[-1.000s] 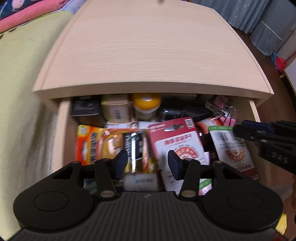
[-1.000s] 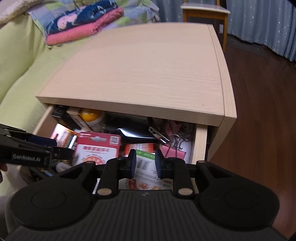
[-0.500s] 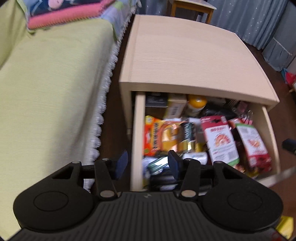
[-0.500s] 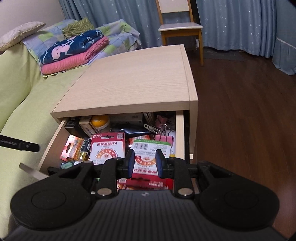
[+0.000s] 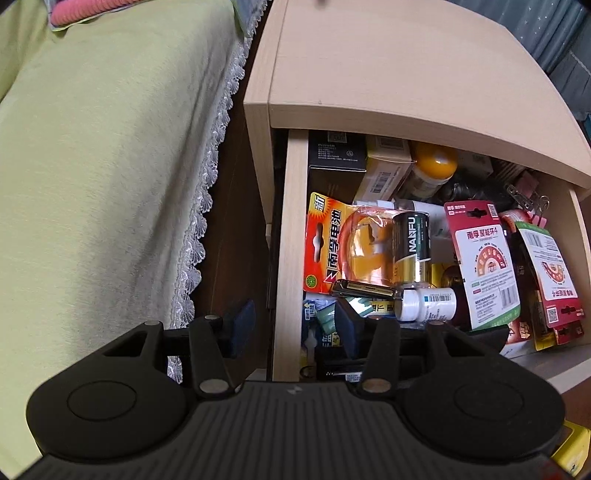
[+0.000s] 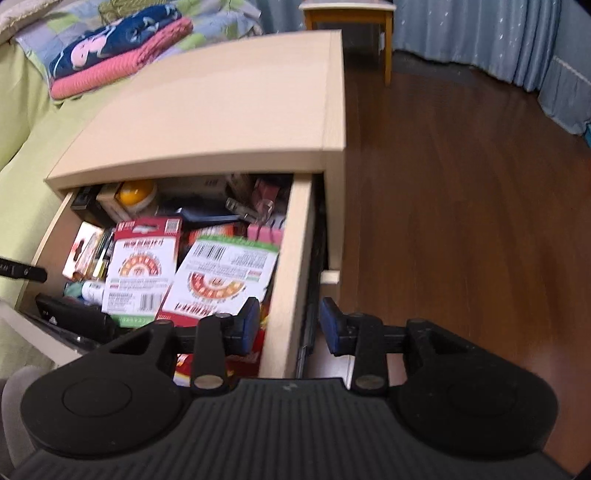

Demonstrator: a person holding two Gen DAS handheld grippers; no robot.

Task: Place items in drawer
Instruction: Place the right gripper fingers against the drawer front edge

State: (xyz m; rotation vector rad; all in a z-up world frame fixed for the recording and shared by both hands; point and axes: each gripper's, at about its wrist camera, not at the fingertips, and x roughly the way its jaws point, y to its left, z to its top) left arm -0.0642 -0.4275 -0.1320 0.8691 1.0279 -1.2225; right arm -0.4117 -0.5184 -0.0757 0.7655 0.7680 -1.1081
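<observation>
Both grippers stand with their jaws spread wide and nothing held between them. On the left wrist view the left gripper (image 5: 291, 328) straddles the left side wall of the open drawer (image 5: 291, 236): one blue-padded finger hangs outside the wall over the dark floor gap beside the bed's green cover (image 5: 96, 177), the other inside over the clutter; whether either pad touches the wall cannot be told. On the right wrist view the right gripper (image 6: 289, 324) straddles the drawer's right side wall (image 6: 291, 258) in the same way, one finger over the packets, the other outside above the wooden floor (image 6: 461, 206). The drawer is pulled out from under the pale wooden nightstand top (image 5: 399, 66) and is crammed. Along its left side lies an orange battery blister pack (image 5: 325, 243) with a black and gold NANFU battery (image 5: 412, 247) in its clear bubble. Just in front of that lie a razor head (image 5: 364, 290) and a small white bottle (image 5: 424, 304) on its side. To the right two red and white battery cards (image 5: 484, 258) overlap, the second (image 5: 550, 273) turned upside down. At the back, partly under the top, sit a black box (image 5: 334, 155), a beige carton (image 5: 388, 170) and a jar with a yellow lid (image 5: 434, 166); binder clips (image 5: 524, 195) lie in the far right corner. The right wrist view is blurred, and the tip of the left gripper shows at its left edge. Folded pink and navy cloth (image 6: 118, 55) lies on the bed, and a wooden chair (image 6: 347, 14) stands before blue curtains (image 6: 480, 33).
</observation>
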